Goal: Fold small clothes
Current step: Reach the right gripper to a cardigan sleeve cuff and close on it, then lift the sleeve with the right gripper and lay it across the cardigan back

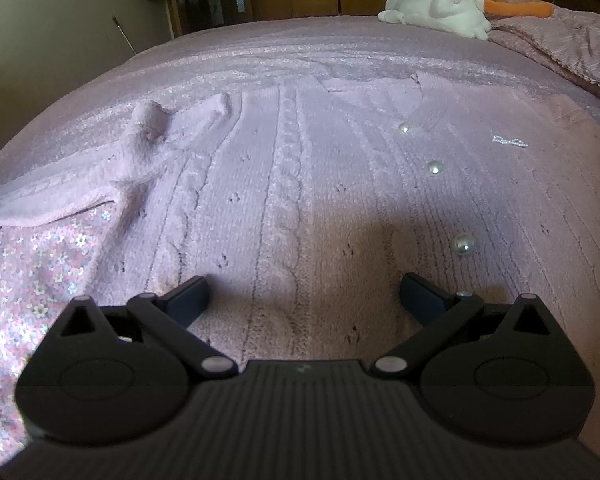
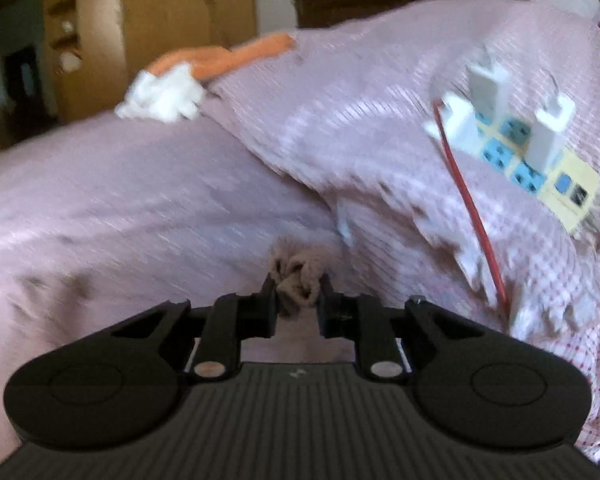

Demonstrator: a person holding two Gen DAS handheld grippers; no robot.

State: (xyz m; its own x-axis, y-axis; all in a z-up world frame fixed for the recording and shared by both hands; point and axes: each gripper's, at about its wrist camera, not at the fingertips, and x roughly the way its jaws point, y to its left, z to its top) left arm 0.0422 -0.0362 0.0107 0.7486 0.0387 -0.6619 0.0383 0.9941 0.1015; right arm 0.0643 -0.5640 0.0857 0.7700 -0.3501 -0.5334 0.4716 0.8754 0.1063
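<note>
With the right gripper (image 2: 298,298) pinching only a small bunch of the knitted cardigan (image 1: 300,184) while the left gripper (image 1: 304,296) hovers with jaws wide open, the knit may slip free mid-fold.

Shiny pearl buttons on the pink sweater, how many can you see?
3, in a slanting row on the knitted cardigan: the far button near the neckline, the middle button below it, the nearest button just ahead of the left gripper. More may be hidden underneath it.
</note>
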